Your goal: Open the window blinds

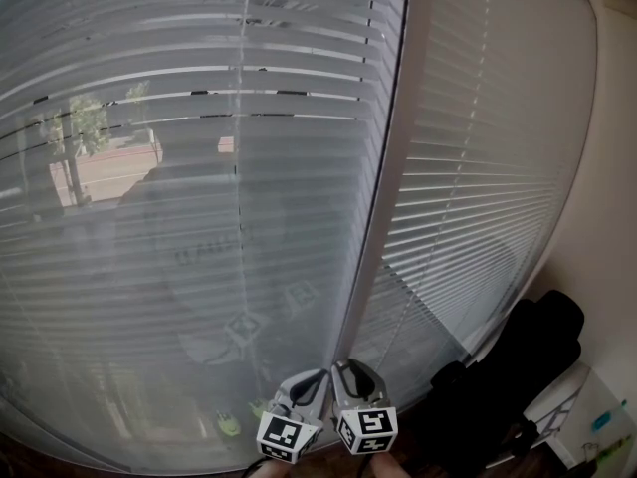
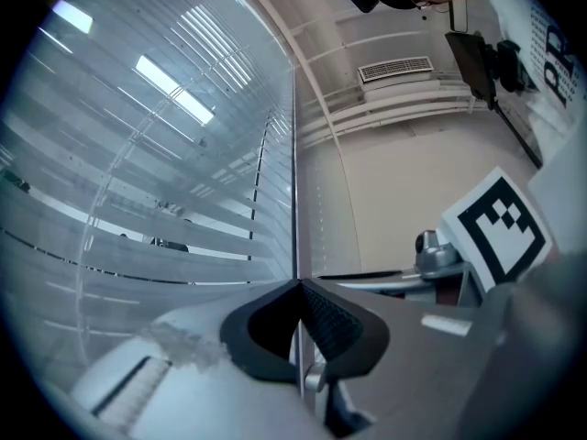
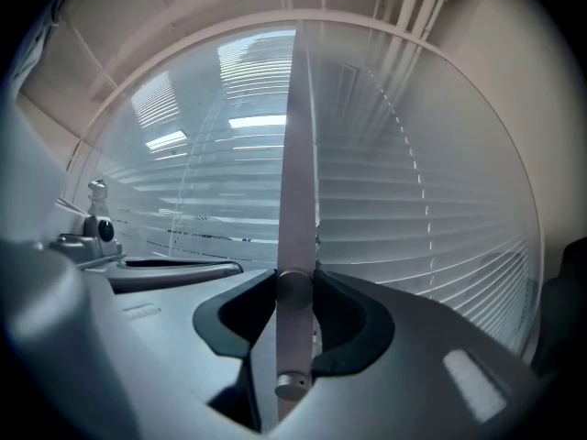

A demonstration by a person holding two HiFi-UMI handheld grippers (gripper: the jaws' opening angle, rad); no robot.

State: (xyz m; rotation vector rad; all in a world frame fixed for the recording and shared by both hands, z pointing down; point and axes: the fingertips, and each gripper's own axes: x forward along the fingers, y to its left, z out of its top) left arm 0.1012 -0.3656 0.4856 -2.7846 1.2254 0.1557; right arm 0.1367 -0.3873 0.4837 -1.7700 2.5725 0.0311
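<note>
Two panels of white blinds hang before me, the left panel [image 1: 189,167] with slats partly tilted so trees and a street show through, the right panel [image 1: 478,187] more shut. A grey tilt wand [image 1: 383,187] hangs down between them. My right gripper [image 1: 355,381] is shut on the wand [image 3: 298,154] near its lower end, pads [image 3: 341,314] pressing both its sides. Right beside it, my left gripper [image 1: 311,391] has its jaws together, and a thin pale cord [image 2: 293,172] runs straight up from between the tips of the left gripper [image 2: 298,287].
A black chair or bag [image 1: 523,361] stands at the lower right, close to the right blind, with a white surface [image 1: 597,416] beyond it. A plain wall [image 1: 617,197] closes the right side. A wall vent [image 2: 394,67] shows high up.
</note>
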